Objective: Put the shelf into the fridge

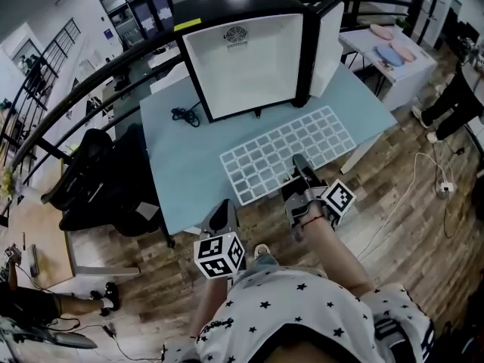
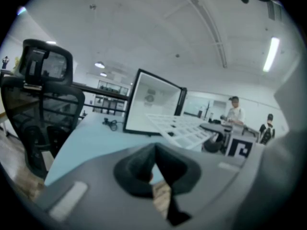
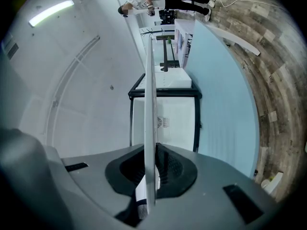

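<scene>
Clamping shelf [image 1: 287,153], right gripper [image 1: 301,166]; left gripper [image 1: 221,210] jaws together; cable [image 1: 184,116] beside open fridge [image 1: 246,59].

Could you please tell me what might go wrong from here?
Only the right gripper grips the white grid shelf, at its near edge. The left gripper is shut and empty, so the shelf may sag or twist.
The shelf looks nearly as wide as the opening of the black fridge, so a corner could catch the frame or the open door.
</scene>
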The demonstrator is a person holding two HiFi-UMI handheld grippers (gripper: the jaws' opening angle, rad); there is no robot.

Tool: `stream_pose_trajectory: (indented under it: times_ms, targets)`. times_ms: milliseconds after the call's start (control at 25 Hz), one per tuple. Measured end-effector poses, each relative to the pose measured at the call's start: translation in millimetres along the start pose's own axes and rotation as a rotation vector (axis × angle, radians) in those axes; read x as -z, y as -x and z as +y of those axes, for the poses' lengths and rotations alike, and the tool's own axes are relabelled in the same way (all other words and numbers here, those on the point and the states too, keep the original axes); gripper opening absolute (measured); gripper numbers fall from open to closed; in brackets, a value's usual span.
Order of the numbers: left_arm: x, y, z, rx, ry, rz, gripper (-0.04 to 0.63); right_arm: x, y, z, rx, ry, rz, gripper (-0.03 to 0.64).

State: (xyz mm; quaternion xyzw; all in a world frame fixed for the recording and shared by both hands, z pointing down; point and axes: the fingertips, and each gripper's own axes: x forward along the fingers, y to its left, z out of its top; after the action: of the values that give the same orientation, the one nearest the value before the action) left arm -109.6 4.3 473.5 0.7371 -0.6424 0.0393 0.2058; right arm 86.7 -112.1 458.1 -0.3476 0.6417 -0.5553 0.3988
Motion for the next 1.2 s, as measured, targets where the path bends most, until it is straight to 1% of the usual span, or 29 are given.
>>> stream_pose_trajectory:
  times_ms: [360,520,680,920,1040,1200]
  targets:
    - [-27,-56,33,0.045,-0.004,0.005,0.008,-4,-60,-13,0.015,-0.005,-0.04,0.038]
    - [-34,-74,43,0.073,0.001,0.002,0.008,-6,-78,-19,0.026,-0.001,-0.057,0.038]
    - [-41,-87,52,0.083,0.0,-0.001,0.008,-10,-95,-22,0.032,0.007,-0.071,0.038]
    - [-44,-105,56,0.099,0.0,0.014,0.008,-21,-120,-25,0.037,0.016,-0.088,0.038]
    - [-45,-116,53,0.117,-0.007,0.024,0.009,-25,-133,-28,0.036,0.019,-0.084,0.038]
    - [-50,-132,54,0.12,-0.019,0.023,0.011,-26,-153,-35,0.036,0.002,-0.068,0.038]
